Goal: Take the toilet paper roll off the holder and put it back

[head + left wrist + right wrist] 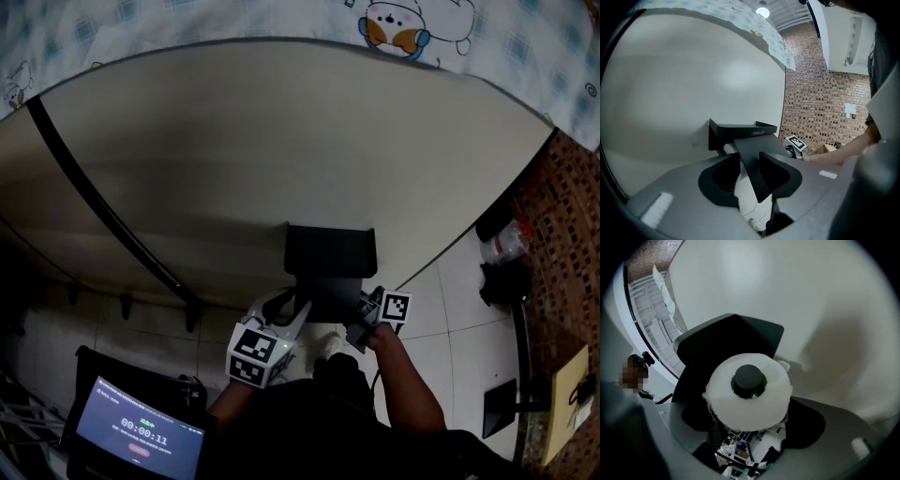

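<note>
A black wall-mounted holder (330, 251) with a top shelf hangs on the pale wall. In the left gripper view its slanted flap (749, 152) runs between the jaws of my left gripper (750, 163), and white paper shows beneath; whether the pads pinch the flap is unclear. The white toilet paper roll (740, 411) faces the right gripper view end-on, with the holder's black spindle cap (749, 379) in its core. My right gripper (749, 420) has a jaw against each side of the roll. In the head view the left gripper (292, 314) and right gripper (361, 330) flank the holder.
A tablet (139, 433) showing a timer stands at lower left. A black rail (103, 211) crosses the wall diagonally. A brick wall (567, 225), a bottle (506, 242) and a black stand (511, 403) are at the right. Patterned cloth (281, 19) hangs above.
</note>
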